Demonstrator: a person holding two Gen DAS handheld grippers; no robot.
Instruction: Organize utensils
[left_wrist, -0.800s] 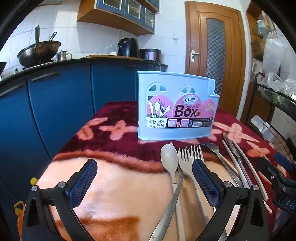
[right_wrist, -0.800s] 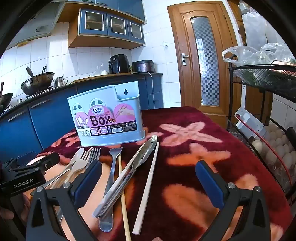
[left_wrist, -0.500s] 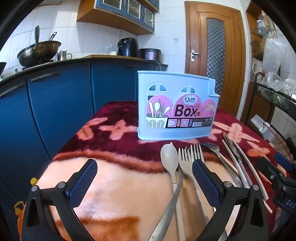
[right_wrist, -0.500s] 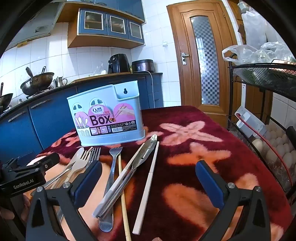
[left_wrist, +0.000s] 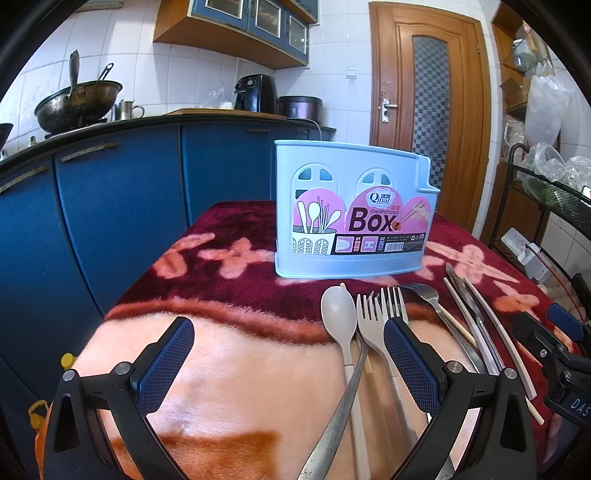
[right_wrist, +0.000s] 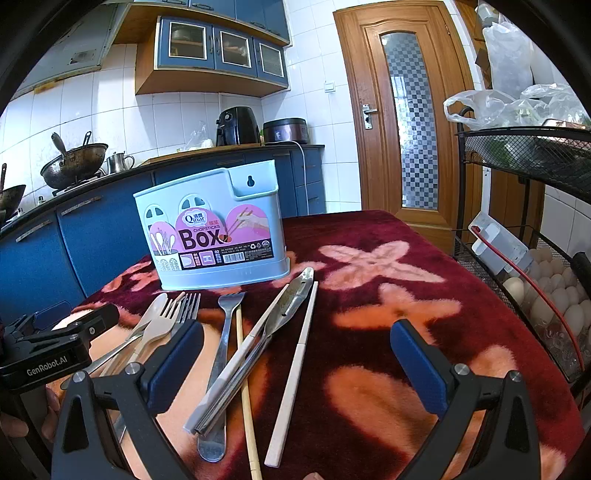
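A light blue chopsticks box (left_wrist: 351, 218) stands upright on the red flowered cloth; it also shows in the right wrist view (right_wrist: 218, 229). In front of it lie a beige spoon (left_wrist: 338, 314), beige forks (left_wrist: 373, 321), a metal fork (right_wrist: 225, 332), metal tongs (right_wrist: 266, 332), a white chopstick (right_wrist: 295, 365) and a wooden chopstick (right_wrist: 243, 369). My left gripper (left_wrist: 288, 362) is open and empty, low over the cloth, left of the utensils. My right gripper (right_wrist: 295, 369) is open and empty, over the chopsticks and tongs.
Blue kitchen cabinets (left_wrist: 110, 206) stand left and behind the table. A black wire rack (right_wrist: 535, 258) holding eggs (right_wrist: 554, 291) stands close at the right edge. A wooden door (right_wrist: 402, 122) is behind. The cloth's bare part (right_wrist: 388, 280) lies right of the utensils.
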